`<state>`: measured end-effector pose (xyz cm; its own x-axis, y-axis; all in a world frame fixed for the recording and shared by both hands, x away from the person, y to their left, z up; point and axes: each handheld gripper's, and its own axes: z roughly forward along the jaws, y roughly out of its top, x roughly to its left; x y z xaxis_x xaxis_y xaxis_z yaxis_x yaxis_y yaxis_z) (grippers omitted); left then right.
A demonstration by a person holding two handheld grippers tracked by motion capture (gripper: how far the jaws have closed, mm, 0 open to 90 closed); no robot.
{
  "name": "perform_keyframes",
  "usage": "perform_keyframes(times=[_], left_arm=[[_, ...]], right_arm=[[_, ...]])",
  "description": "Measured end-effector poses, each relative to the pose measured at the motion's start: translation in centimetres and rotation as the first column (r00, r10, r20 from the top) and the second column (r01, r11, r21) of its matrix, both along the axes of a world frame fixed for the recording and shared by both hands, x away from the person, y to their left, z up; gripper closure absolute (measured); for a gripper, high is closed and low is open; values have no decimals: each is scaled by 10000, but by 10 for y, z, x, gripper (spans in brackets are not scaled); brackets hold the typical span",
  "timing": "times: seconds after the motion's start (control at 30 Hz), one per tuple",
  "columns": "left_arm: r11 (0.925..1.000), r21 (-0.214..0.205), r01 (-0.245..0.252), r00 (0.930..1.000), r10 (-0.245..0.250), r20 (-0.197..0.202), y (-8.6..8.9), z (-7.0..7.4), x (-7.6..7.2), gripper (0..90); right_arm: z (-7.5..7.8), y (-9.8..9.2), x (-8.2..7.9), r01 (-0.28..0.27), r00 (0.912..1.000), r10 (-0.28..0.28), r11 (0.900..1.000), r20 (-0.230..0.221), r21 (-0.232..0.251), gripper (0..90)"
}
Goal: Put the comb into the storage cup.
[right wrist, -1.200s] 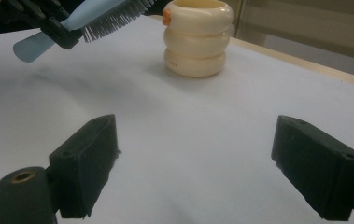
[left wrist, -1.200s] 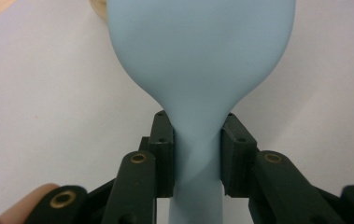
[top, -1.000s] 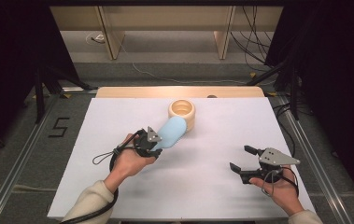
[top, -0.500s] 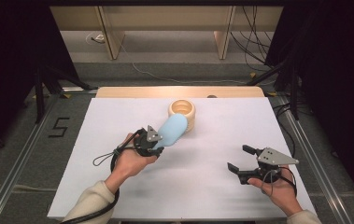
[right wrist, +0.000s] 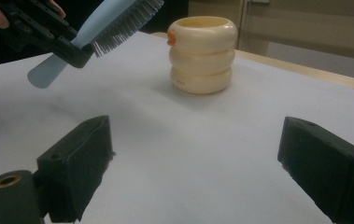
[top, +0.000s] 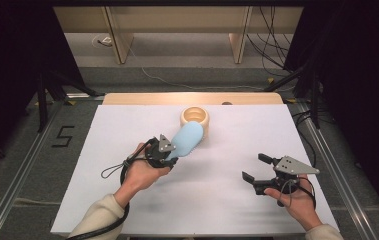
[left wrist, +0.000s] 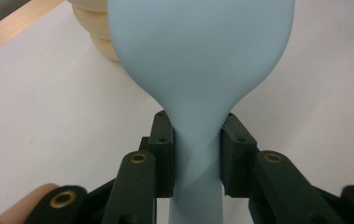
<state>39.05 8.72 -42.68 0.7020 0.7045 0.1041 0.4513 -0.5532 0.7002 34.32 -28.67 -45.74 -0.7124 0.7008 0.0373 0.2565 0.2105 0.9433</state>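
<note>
Brush: pale blue plastic hairbrush (top: pixel 187 138) with dark bristles, held off the white table sheet (top: pixel 127 130) near the middle of its far half, paddle head pointing toward the far edge, bristles facing down.
Left gripper: left gripper (top: pixel 169 152) has its jaws clamped on the brush's narrow neck, just below where the head widens; in the left gripper view (left wrist: pixel 197 156) both pads press flat on the handle's sides.
Holder: cream ribbed round plastic cup (top: pixel 195 120) with a small orange knob at its rim stands upright near the centre of the far edge; in the high view the brush head overlaps its near side, though the right gripper view (right wrist: pixel 202 53) shows the head higher than the rim and short of it.
Right gripper: right gripper (top: pixel 257 169) hangs over the near right part of the sheet, jaws spread wide and holding nothing, well apart from the cup.
Step, as I judge it: stowing the brush in the cup.
Doing it well: turn the brush upright over the opening before lowering, handle end first, since the wide head may not fit; keep the grip firm on the neck.
Risk: the light cup could tip if the brush strikes its rim; the free gripper could steady it.
</note>
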Motion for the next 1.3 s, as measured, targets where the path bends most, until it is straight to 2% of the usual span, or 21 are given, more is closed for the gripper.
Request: perform_keyframes(times=[0.17,0.37,0.53,1.0,1.3], left_arm=[[10000,-30,-48,9999,48,105,-1,1,-1,698],[10000,-10,-6,10000,6,40,-2,-1,0,698],[10000,-35,-3,10000,3,74,-3,-1,0,698],[9996,-163,212,9997,-209,150,-11,-1,-1,698],[9993,-200,305,9993,-301,206,-18,-3,-3,698]], right_arm=[[0,3,1,-64,10000,64,10000,39,20,112],[0,2,2,-24,10000,24,9999,-13,139,115],[2,3,3,46,9999,-36,9981,-163,621,124],[4,9,10,207,9992,-166,9937,-374,1100,134],[9,21,15,53,9997,-29,9947,-231,1028,131]])
